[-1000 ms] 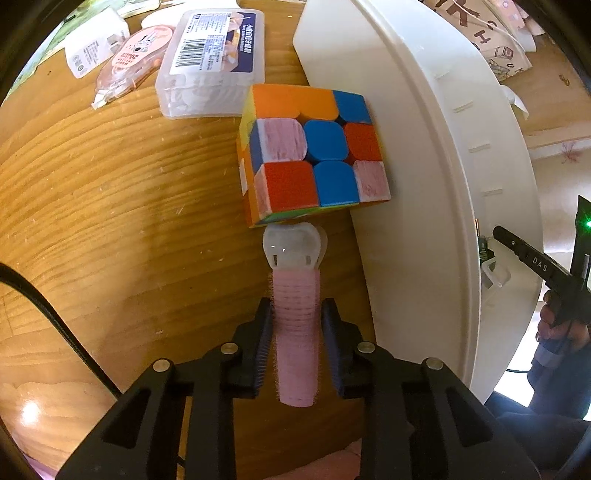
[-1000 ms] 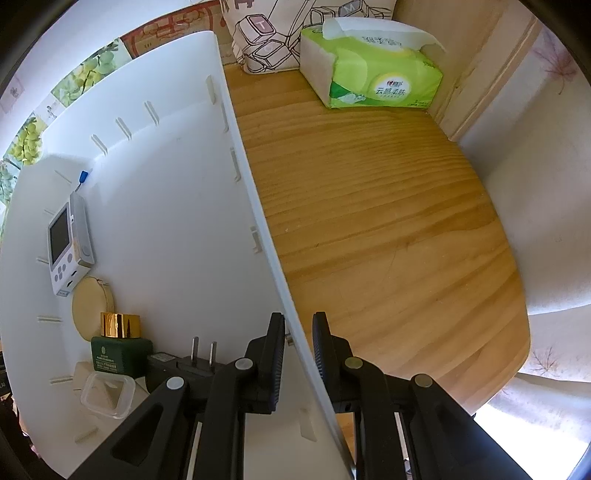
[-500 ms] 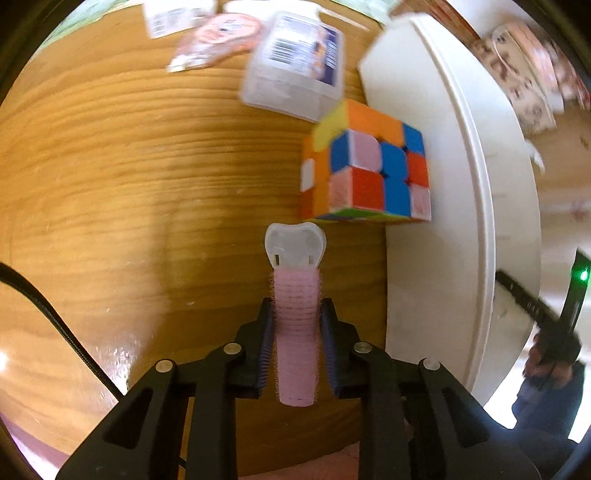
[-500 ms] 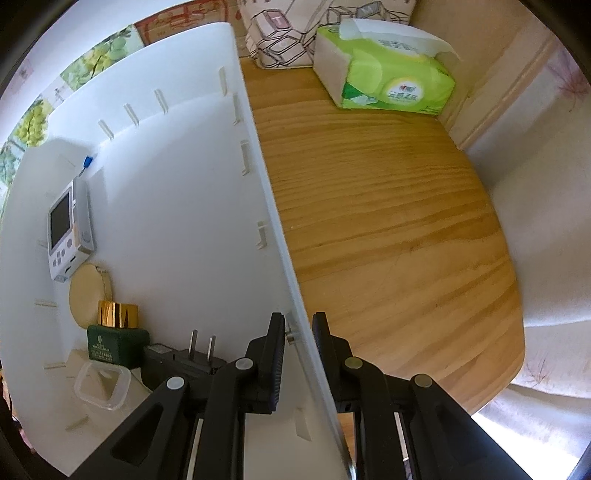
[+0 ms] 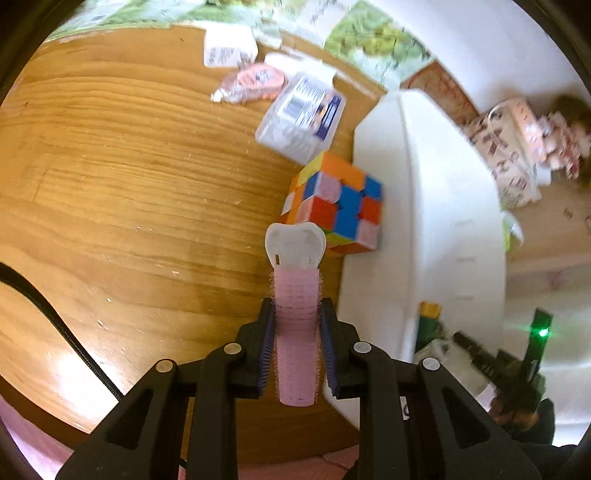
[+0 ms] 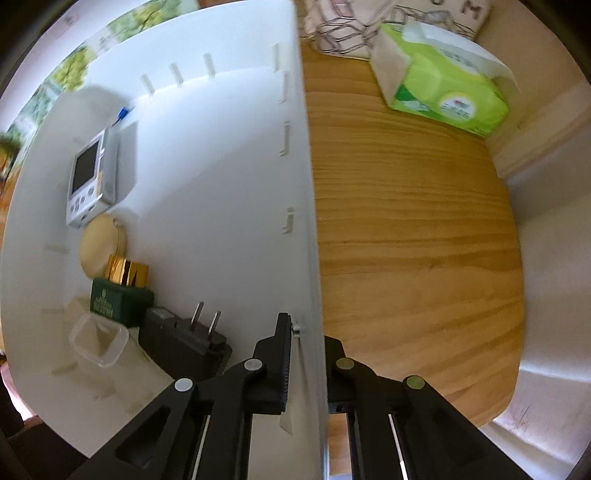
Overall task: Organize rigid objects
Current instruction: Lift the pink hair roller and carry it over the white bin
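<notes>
My left gripper [image 5: 297, 314] is shut on a pink hair roller [image 5: 297, 291] with a white clip end [image 5: 295, 245], held above the wooden table. Just beyond it a colour cube [image 5: 340, 199] stands against the outside of the white bin [image 5: 436, 229]. My right gripper [image 6: 306, 332] points down over the bin's right wall [image 6: 306, 184]. Its jaws are closing, with the pads on either side of that wall. Inside the bin lie a small handheld device [image 6: 88, 173], a round wooden disc [image 6: 99, 243], a green box [image 6: 118, 299], a black plug adapter [image 6: 184, 339] and a clear tub [image 6: 98, 339].
A clear labelled box [image 5: 303, 118] and a pink packet [image 5: 251, 83] lie at the table's far side. A black cable [image 5: 55, 325] crosses the left. A green tissue pack [image 6: 443, 81] and a patterned pouch [image 6: 351, 26] sit right of the bin.
My left gripper has lifted and swung with the roller, so the cube looks smaller and farther off. The right gripper has rolled slightly, and its jaws have drawn in on the bin wall.
</notes>
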Action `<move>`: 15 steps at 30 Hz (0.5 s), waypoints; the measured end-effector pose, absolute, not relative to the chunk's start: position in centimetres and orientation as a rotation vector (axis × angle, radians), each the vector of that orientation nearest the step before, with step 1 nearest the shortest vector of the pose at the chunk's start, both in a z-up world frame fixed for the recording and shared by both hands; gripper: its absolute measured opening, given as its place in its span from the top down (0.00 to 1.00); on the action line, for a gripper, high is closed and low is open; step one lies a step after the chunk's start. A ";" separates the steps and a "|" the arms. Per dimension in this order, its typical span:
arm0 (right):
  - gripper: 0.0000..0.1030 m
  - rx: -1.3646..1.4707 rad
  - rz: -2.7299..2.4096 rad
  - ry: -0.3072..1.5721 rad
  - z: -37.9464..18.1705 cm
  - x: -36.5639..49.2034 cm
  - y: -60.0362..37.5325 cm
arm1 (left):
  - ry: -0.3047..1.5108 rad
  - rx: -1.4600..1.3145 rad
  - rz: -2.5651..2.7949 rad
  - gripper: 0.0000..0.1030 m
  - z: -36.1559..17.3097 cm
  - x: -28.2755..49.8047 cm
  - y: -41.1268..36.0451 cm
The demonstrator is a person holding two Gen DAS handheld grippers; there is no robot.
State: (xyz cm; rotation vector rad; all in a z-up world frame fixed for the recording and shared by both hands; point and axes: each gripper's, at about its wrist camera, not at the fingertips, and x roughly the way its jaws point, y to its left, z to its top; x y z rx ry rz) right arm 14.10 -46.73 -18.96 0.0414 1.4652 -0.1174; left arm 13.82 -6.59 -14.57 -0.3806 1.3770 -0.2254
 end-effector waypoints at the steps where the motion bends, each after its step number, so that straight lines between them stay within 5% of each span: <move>1: 0.93 0.029 -0.101 1.469 -19.0 14.1 -46.6 | 1.351 -0.405 -0.217 0.76 -14.2 13.3 -6.5; 15: 0.94 -0.177 0.110 1.488 -19.2 13.9 -44.7 | 0.968 -0.557 -0.093 0.76 -11.4 11.2 -12.4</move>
